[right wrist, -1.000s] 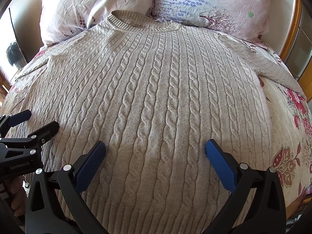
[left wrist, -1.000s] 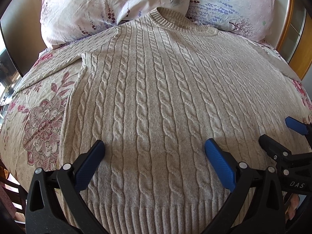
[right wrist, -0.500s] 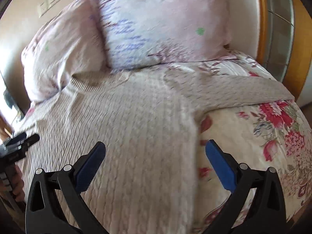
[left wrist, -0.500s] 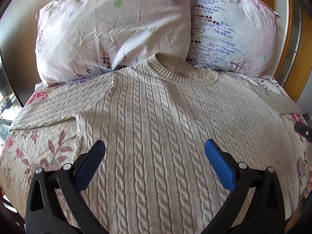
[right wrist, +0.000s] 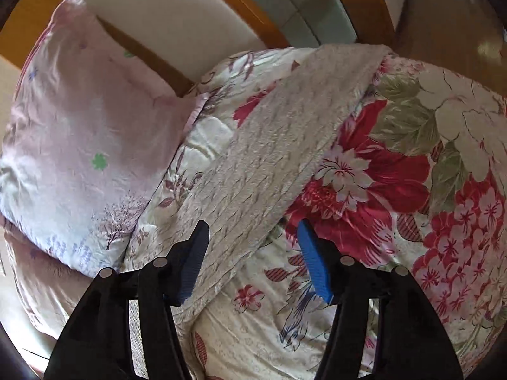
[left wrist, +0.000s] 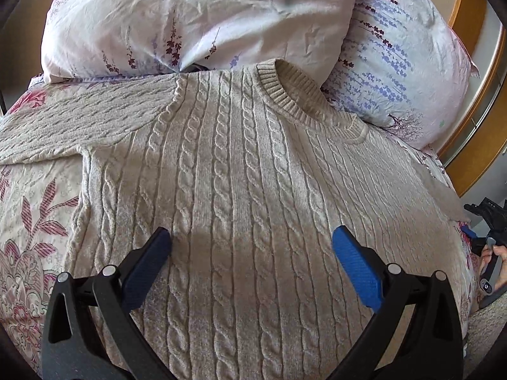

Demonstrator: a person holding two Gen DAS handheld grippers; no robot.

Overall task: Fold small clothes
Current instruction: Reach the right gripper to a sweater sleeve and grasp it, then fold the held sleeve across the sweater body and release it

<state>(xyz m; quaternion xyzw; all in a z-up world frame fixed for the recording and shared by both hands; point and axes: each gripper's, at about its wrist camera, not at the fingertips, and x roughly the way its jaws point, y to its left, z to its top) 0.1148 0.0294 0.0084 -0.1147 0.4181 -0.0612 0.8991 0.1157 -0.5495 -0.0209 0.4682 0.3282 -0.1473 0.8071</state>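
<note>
Cable-knit sweater (left wrist: 240, 190) lies flat, front up, on the floral bedspread (left wrist: 35, 209). Ribbed collar (left wrist: 294, 95) sits at 12 o'clock in the left wrist view, touching two pillows: pink pillow (left wrist: 196, 15) at 11, lavender-print pillow (left wrist: 399, 57) at 1. One sleeve (left wrist: 82, 120) runs out toward 9 o'clock across the bedspread.

Left gripper (left wrist: 252, 253): jaws wide apart, over the sweater's chest, nothing between the pads; contact with the knit can't be told. Blue pads (left wrist: 358, 269) at 5 o'clock and 7 o'clock of frame.

Right gripper (right wrist: 253, 253): jaws have just been closing and stand partly apart. The other sleeve (right wrist: 285, 145) runs from between the jaws up to 12 o'clock in the right wrist view, cuff end draped over the bed edge. Sleeve's lower edge lies in the gap, close to the left pad (right wrist: 193, 259); the pads are not pressing on it. The view is slightly blurred. Red-flowered bedspread fills 2 to 5 o'clock there, pink pillow (right wrist: 79, 133) at 9 to 10, wooden headboard (right wrist: 253, 9) at 12.

In the left wrist view the right gripper shows at 3 o'clock at the frame edge, with a person's hand (left wrist: 497, 262) on its handle.
</note>
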